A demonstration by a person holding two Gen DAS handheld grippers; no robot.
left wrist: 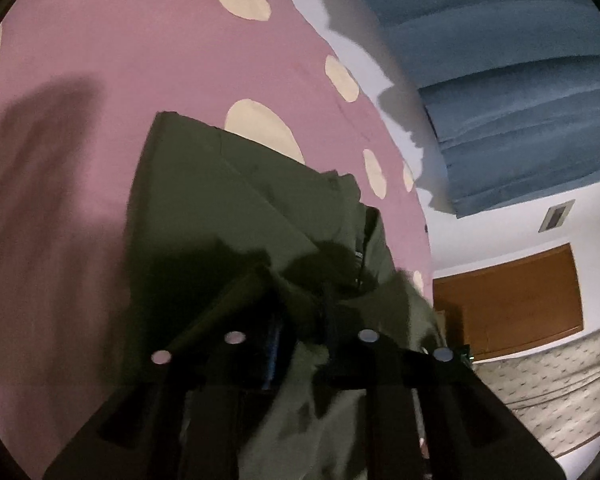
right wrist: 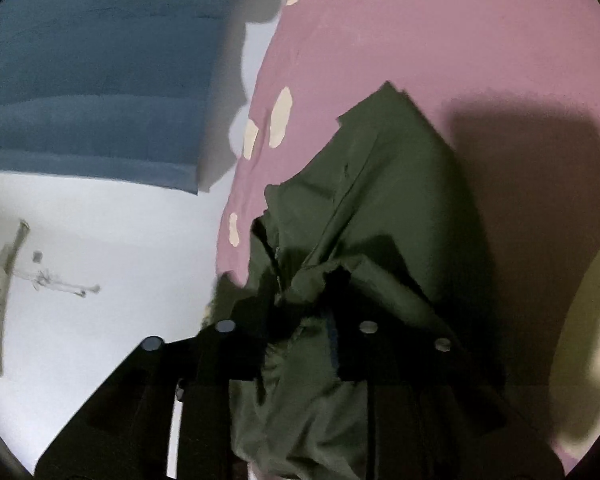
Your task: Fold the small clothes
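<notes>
A dark olive-green garment point(left wrist: 220, 208) lies on a pink sheet with cream dots point(left wrist: 140, 40). In the left wrist view, my left gripper point(left wrist: 300, 300) is shut on a bunched edge of the garment, and cloth drapes between and over its black fingers point(left wrist: 244, 292). The far part of the garment lies flat with a square corner. In the right wrist view, my right gripper point(right wrist: 300, 300) is shut on another bunched part of the same garment point(right wrist: 380, 184), and cloth hangs down between its fingers point(right wrist: 348, 280). The fingertips are mostly hidden by fabric.
The pink sheet point(right wrist: 420, 20) ends at an edge beside a white wall point(right wrist: 100, 220) and a blue curtain point(left wrist: 520, 100). A brown wooden panel point(left wrist: 508, 300) and patterned fabric point(left wrist: 560, 380) lie at the right. A cream patch point(right wrist: 588, 320) fills the right edge.
</notes>
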